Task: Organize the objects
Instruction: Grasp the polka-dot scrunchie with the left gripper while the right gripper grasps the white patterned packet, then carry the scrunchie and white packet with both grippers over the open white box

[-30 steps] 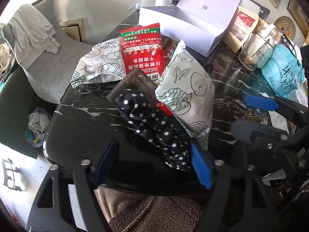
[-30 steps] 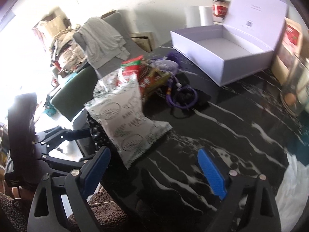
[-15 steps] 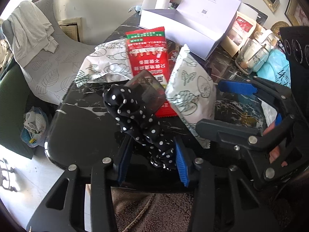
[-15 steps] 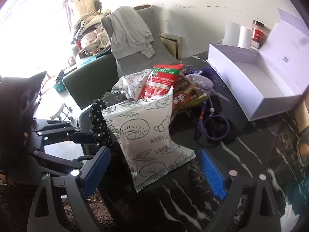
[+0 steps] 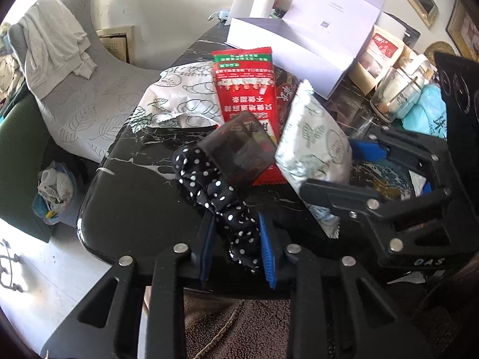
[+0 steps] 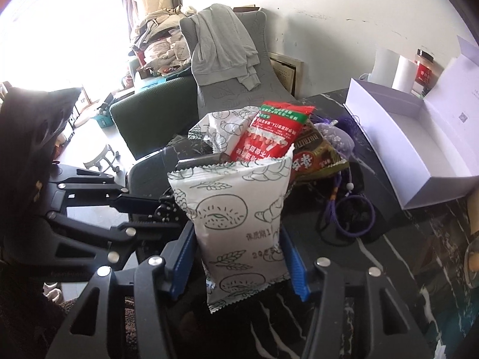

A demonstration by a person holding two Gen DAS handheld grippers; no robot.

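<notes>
Left gripper point(image 5: 238, 249) closing, blue pads narrowed onto the near end of a black fabric scrunchie with white polka dots point(image 5: 218, 197); scrunchie stretched across the glossy black marble-veined tabletop point(image 5: 134, 197), far end tucked beside a dark translucent square plastic case point(image 5: 239, 154); case resting on a flat red foil snack packet point(image 5: 245, 89).

Right gripper point(image 6: 239, 257) also closing, blue pads at both edges of a white puffed snack bag printed with green bread drawings point(image 6: 236, 218); bag upright between the jaws, lower seam hanging past them; firmness of the grip not certain.

Behind, a second white printed bag point(image 5: 179, 101), a brown snack packet point(image 6: 317, 155), a purple cord loop point(image 6: 353, 218); farther back, an open white cardboard box with raised lid point(image 6: 398, 137) on the same table.
</notes>
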